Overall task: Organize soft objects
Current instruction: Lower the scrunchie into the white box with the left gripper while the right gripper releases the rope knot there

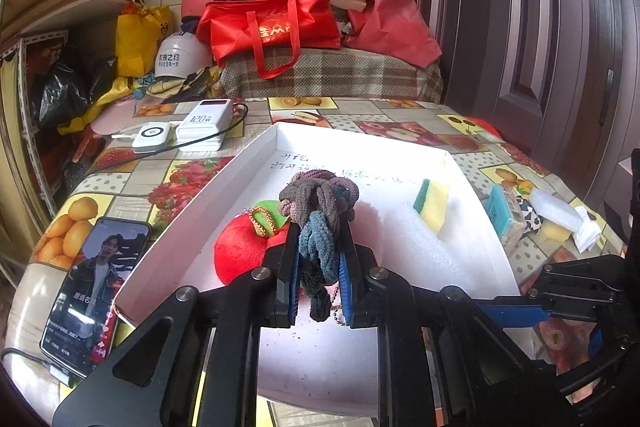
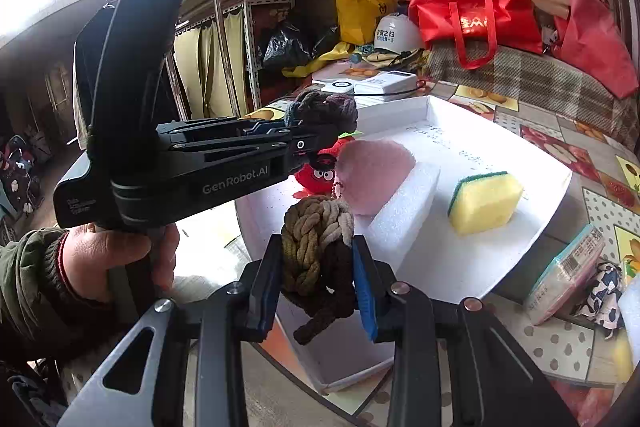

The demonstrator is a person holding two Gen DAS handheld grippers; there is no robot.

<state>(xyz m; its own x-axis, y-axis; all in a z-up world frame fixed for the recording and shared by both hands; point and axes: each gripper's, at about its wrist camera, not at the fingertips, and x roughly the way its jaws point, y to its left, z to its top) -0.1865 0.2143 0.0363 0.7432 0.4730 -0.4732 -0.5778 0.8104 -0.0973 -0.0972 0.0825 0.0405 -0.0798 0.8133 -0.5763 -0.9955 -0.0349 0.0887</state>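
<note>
Left gripper [image 1: 320,247]: jaws clamped on a bundle of fuzzy hair ties in grey, brown and blue [image 1: 318,211], held above the shallow white cardboard box [image 1: 248,151]. Right gripper [image 2: 318,267]: jaws pressed on a bunch of braided tan and dark-brown hair ties [image 2: 316,231], at the box's near edge. Inside the box: red plush apple with green leaf [image 1: 240,251], pink round sponge [image 2: 372,175], white foam block [image 2: 404,207], yellow sponge with green scouring layer [image 2: 486,203]. A tissue packet [image 2: 568,271] lies on the fruit-print tablecloth [image 2: 560,155], just beside the box
</note>
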